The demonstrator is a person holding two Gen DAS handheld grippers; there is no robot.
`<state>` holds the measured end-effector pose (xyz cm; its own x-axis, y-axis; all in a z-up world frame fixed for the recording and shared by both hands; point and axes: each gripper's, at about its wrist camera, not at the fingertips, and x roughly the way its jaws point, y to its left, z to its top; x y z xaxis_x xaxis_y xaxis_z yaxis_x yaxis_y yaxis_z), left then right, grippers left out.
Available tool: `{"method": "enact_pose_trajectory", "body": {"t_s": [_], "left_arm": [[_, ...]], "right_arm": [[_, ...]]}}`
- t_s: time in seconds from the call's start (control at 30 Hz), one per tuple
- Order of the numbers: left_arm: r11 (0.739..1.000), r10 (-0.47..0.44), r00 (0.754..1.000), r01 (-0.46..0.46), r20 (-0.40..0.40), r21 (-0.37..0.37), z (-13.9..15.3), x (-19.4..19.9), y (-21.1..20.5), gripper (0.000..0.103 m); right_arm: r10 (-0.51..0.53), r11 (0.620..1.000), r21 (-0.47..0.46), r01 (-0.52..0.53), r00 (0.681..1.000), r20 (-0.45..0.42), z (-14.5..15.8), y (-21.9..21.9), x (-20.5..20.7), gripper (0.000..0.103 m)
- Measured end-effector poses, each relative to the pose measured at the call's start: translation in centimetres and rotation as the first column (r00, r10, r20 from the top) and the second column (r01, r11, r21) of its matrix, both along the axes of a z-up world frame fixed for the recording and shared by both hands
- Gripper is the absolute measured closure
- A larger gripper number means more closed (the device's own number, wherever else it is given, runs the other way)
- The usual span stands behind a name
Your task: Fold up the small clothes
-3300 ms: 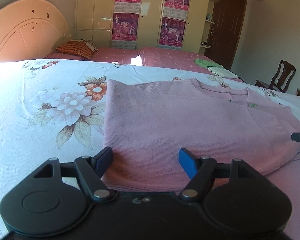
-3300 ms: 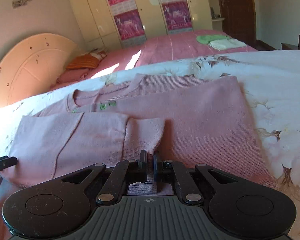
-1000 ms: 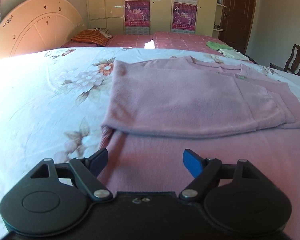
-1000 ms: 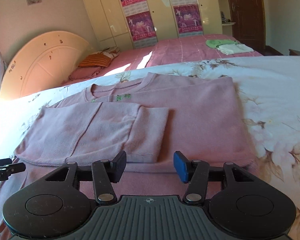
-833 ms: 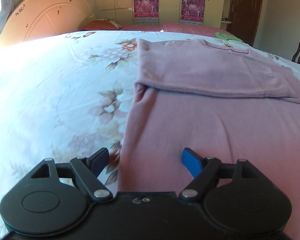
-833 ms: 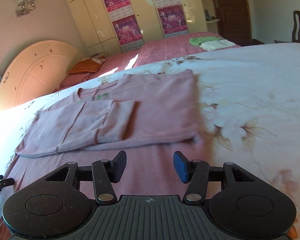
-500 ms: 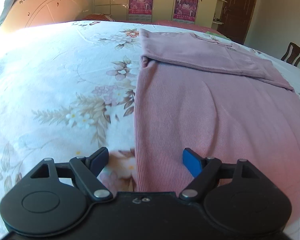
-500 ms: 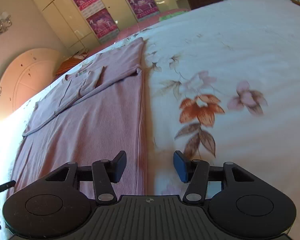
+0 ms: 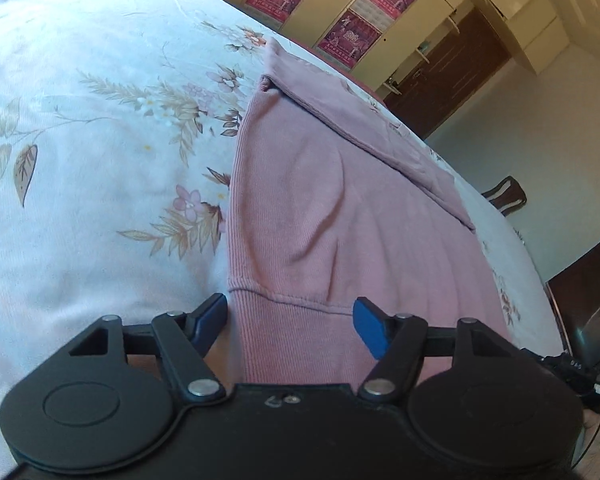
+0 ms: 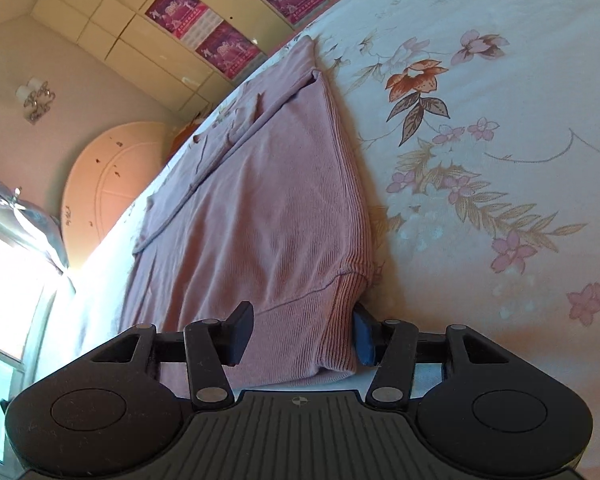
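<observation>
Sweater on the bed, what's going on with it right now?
A person with two grippers is folding the pink sweater on the floral bedsheet. Its sleeves are already folded across the chest. The left gripper and right gripper are both open, each straddling a bottom corner of the ribbed hem, not yet clamped.
</observation>
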<state>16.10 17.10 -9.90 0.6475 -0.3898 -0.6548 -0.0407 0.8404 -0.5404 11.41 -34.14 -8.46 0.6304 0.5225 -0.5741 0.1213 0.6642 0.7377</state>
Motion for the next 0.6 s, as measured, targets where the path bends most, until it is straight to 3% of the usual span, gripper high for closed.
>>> {"method": "enact_pose_trajectory", "body": {"t_s": [0.1, 0.17, 0.23, 0.3, 0.37, 0.4, 0.43, 0.53, 0.6], "left_arm": [[1.0, -0.029, 1.0, 0.029, -0.003, -0.011, -0.2, 1.2, -0.2, 0.045], [0.999, -0.039, 0.999, 0.038, -0.002, -0.013, -0.3, 2.0, -0.7, 0.046], [0.999, -0.046, 0.999, 0.046, -0.007, 0.0, -0.5, 2.4, -1.2, 0.062], [0.999, -0.042, 0.999, 0.042, -0.003, 0.015, -0.7, 2.4, -1.8, 0.064], [1.0, -0.027, 1.0, 0.027, 0.001, 0.01, -0.8, 2.0, -1.8, 0.073], [1.0, -0.015, 1.0, 0.015, -0.003, 0.006, -0.9, 1.9, -1.5, 0.09], [1.0, -0.01, 1.0, 0.01, -0.004, -0.001, -1.1, 1.7, -1.2, 0.098], [1.0, -0.005, 0.999, 0.005, 0.04, -0.015, -0.6, 0.9, -0.4, 0.098], [0.999, -0.008, 0.994, 0.012, 0.109, -0.036, 0.5, 0.2, 0.0, 0.098]], "right_arm": [[-0.038, 0.998, 0.054, 0.038, 0.999, -0.013, -0.7, -0.7, 1.4, 0.066], [-0.058, 0.995, 0.083, 0.06, 0.998, -0.024, -1.0, -1.0, 2.3, 0.067], [-0.048, 0.995, 0.082, 0.05, 0.998, -0.027, -1.0, -0.7, 2.9, 0.067], [-0.016, 0.998, 0.053, 0.017, 1.0, -0.027, -0.7, -0.2, 3.1, 0.067], [0.024, 0.999, 0.031, -0.024, 0.999, -0.021, -0.3, 0.3, 2.9, 0.078], [0.037, 0.999, 0.019, -0.037, 0.999, -0.021, -0.3, 0.4, 2.8, 0.084], [0.043, 0.999, 0.004, -0.043, 0.999, -0.015, -0.1, 0.5, 2.6, 0.086], [0.042, 0.999, -0.019, -0.042, 0.999, 0.023, 0.7, 0.5, 2.1, 0.089], [0.029, 1.0, -0.006, -0.028, 0.996, 0.081, 1.9, 0.1, 1.8, 0.09]]}}
